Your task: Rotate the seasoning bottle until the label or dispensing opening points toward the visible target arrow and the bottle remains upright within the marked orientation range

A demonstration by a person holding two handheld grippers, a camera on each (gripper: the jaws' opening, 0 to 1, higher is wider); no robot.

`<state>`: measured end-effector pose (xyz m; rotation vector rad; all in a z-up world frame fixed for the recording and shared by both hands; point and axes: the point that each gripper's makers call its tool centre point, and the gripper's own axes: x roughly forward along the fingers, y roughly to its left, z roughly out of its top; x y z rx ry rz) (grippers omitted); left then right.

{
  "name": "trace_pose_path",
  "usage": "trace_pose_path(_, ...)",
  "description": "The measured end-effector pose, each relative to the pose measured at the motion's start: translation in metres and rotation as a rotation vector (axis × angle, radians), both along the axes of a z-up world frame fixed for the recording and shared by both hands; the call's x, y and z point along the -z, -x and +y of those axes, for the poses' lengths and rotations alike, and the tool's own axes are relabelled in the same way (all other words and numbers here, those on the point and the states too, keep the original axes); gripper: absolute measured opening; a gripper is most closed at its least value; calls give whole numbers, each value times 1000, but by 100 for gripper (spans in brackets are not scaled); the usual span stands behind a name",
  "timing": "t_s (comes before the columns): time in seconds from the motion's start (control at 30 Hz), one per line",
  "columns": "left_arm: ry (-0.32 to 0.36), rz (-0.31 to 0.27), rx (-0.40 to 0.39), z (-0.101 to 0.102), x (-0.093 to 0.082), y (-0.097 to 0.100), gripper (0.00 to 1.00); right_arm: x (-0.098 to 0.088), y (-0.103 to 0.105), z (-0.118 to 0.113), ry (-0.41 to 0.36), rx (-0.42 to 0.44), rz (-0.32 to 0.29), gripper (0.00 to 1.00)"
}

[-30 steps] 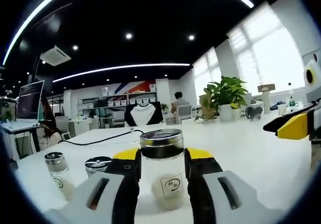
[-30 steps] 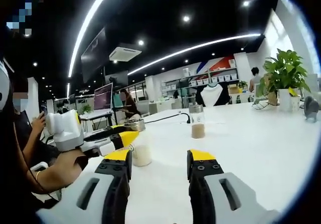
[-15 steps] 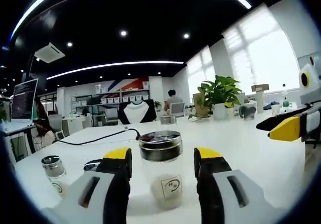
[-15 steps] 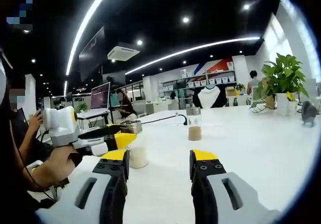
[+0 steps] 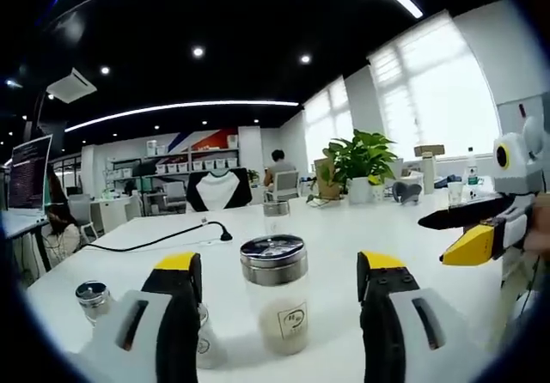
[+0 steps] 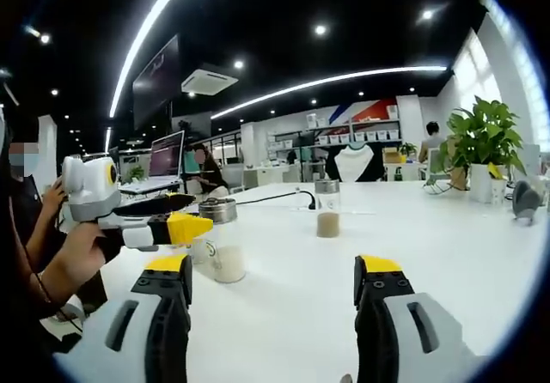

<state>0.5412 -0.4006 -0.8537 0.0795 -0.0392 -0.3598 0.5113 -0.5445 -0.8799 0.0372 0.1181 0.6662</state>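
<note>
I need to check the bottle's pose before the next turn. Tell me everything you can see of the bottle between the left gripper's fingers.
The bottle is a clear jar, glass or plastic, with a shiny metal cap and pale granules in its lower part. A small square label with a round mark faces the camera. It stands upright on the white table, between the open fingers of the left gripper, touching neither. In the right gripper view it stands under that gripper's yellow tip.

Open office: black ceiling w/ strip lights (image 5: 185,106), big windows (image 5: 421,87), white table (image 6: 464,246), potted plant (image 5: 357,155).
</note>
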Motion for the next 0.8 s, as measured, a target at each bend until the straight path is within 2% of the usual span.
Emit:
trace_pose_path(0.07,6,0,20,0,-3,3,83,-1,-1,-1,-1,1,-2,78)
trace_pose_path(0.13,-16,18,20,3,-3,7,84,-2,-2,-2,1,-2,-10,78)
trace_pose_path(0.2,-38,12,11,8,-5,10,84,-4,-3,-3,-2,-1,-17,77)
trace_pose_path(0.4,-47,10,28,20,-11,15,85,-3,-5,-5,6,-1,-16,77)
trace_pose_path(0.53,-1,26,36,27,-6,15,84,-2,-8,-5,11,3,-14,77)
trace_pose_path(0.6,-33,51,-10,35,2,12,84,-1,-9,-5,13,3,-14,77)
trace_pose_path(0.73,2,45,6,37,0,13,84,2,-9,-4,21,2,-7,77)
trace_pose_path(0.8,-11,50,8,38,2,13,84,3,-10,-5,21,5,-2,77)
